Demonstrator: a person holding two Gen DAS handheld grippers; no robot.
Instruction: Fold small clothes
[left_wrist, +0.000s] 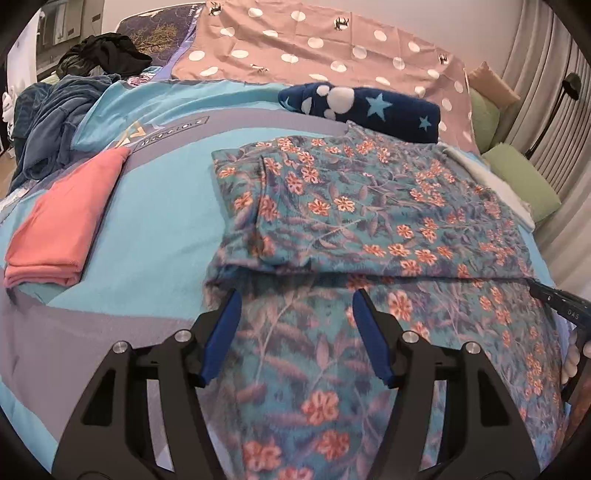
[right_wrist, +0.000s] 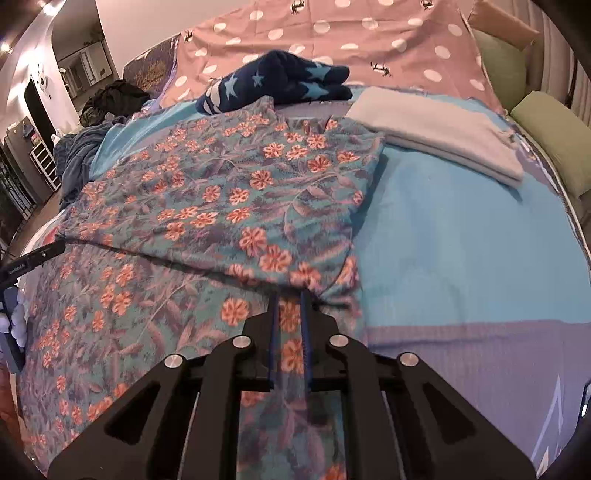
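A teal floral garment with orange flowers lies on the blue bedspread, its far part folded over the near part; it also shows in the right wrist view. My left gripper is open, its blue pads wide apart just above the garment's near layer, holding nothing. My right gripper is shut on the floral garment at its near right edge, cloth pinched between the narrow pads. The right gripper's tip shows at the right edge of the left wrist view.
A folded pink garment lies left. A folded white garment lies right. A navy star-pattern cloth sits behind the floral one. Dark clothes pile at far left. Green pillows line the right edge.
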